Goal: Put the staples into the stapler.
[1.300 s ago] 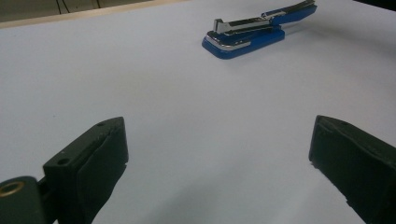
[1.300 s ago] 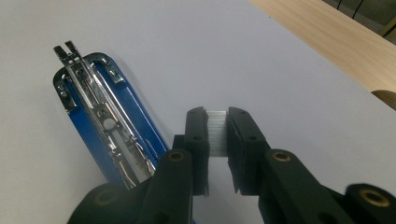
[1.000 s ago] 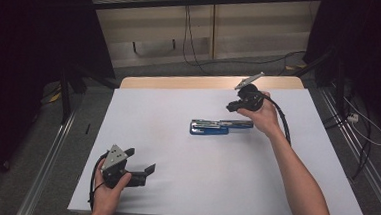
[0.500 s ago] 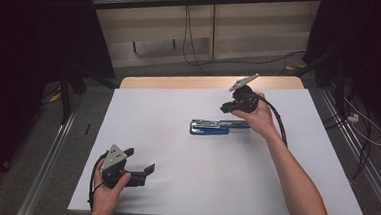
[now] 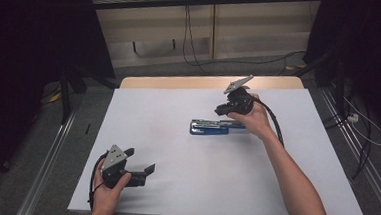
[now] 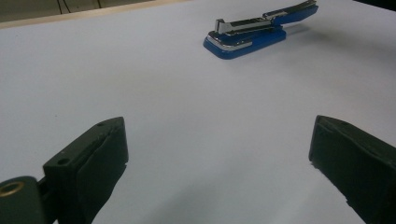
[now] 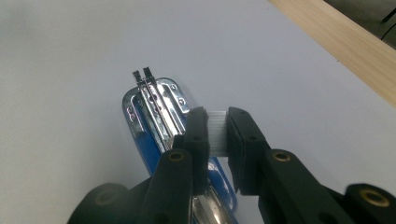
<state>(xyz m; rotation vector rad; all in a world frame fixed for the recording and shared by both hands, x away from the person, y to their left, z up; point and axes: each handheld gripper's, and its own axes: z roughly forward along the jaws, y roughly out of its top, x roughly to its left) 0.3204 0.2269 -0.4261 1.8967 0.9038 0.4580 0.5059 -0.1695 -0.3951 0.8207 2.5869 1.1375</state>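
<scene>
We have the right hand-held gripper (image 7: 217,133) clamped on a strip of staples (image 7: 217,132), poised just above the open blue stapler (image 7: 156,121) lying on the surface (image 5: 173,186). Loading not yet done. Left hand-held gripper (image 6: 219,158) apart, idle, well away.

The stapler (image 5: 216,127) lies on the tabletop (image 5: 283,188), right of its middle and nearer the far edge. The right gripper (image 5: 227,109) hangs just above the stapler's right end, a strip of staples (image 7: 217,132) between its jaws. The left gripper (image 5: 139,172) sits by the near left corner.
</scene>
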